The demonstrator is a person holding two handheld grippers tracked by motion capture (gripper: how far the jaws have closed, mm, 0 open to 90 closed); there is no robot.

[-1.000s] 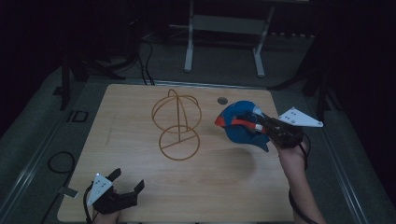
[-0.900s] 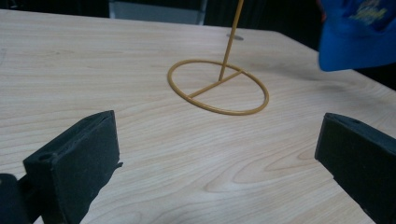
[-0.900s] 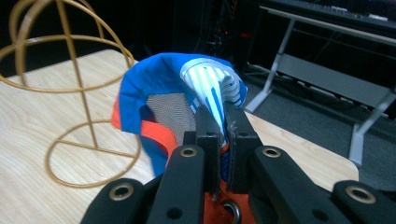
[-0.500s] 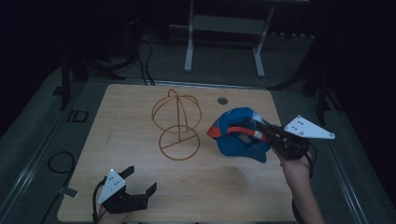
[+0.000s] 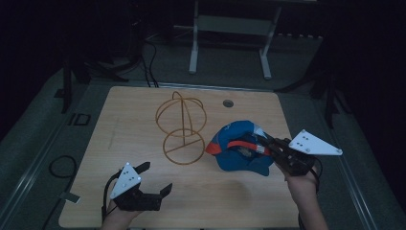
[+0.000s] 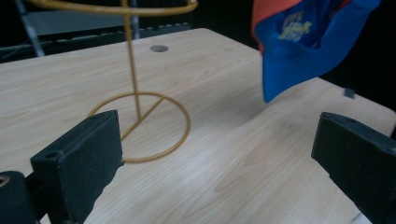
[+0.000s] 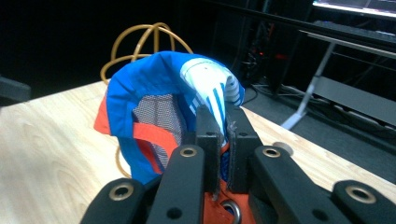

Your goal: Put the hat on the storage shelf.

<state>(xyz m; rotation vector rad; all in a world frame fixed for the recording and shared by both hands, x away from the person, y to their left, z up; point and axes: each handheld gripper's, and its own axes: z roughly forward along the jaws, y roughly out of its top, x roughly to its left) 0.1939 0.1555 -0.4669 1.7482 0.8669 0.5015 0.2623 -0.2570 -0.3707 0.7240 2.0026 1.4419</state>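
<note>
The right gripper (image 5: 269,145) pinches a blue cap (image 5: 238,148) beside the wire stand (image 5: 181,125), the left gripper (image 5: 155,178) spread wide; the light stand could topple if nudged.

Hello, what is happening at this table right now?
A person works at a wooden table with a gripper in each hand. The right gripper is shut on a blue and orange cap and holds it above the table, just right of a gold wire stand. The left gripper is open near the front edge and holds nothing. The cap is not yet on the stand.
</note>
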